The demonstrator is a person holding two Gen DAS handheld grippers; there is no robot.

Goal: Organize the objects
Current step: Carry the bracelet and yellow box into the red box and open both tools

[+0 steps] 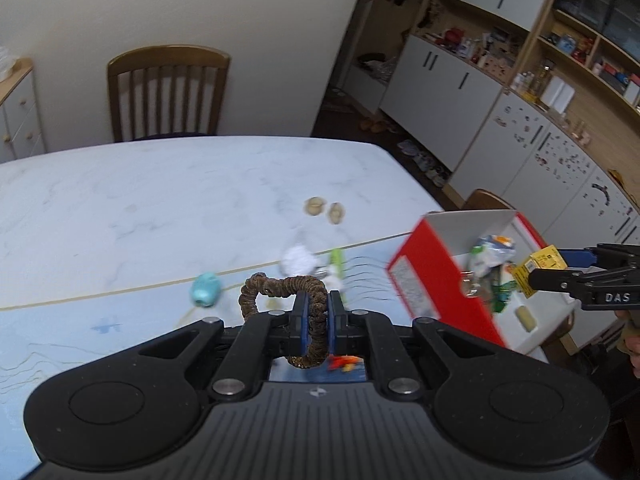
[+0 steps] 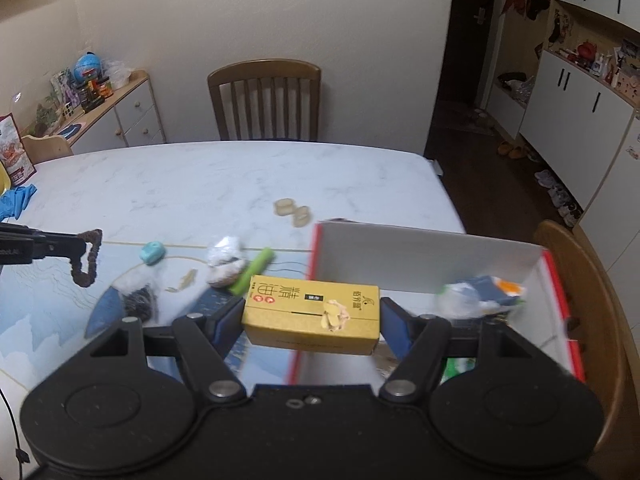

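Note:
My left gripper (image 1: 317,322) is shut on a brown scrunchie (image 1: 280,290), which loops up and to the left of the pads above the table. From the right wrist view the same scrunchie (image 2: 86,258) hangs at the far left. My right gripper (image 2: 312,320) is shut on a yellow carton (image 2: 312,316), clamped end to end beside the red box (image 2: 432,258). The left wrist view has that carton (image 1: 538,270) over the box (image 1: 432,280). Wrapped packets (image 2: 480,296) lie inside the box.
On the marble table (image 2: 200,184) lie a teal piece (image 2: 152,253), a green tube (image 2: 252,266), a white wad (image 2: 224,254), a dark bag (image 2: 138,300) and two tan shells (image 2: 292,210). Wooden chairs stand behind and to the right (image 2: 576,280).

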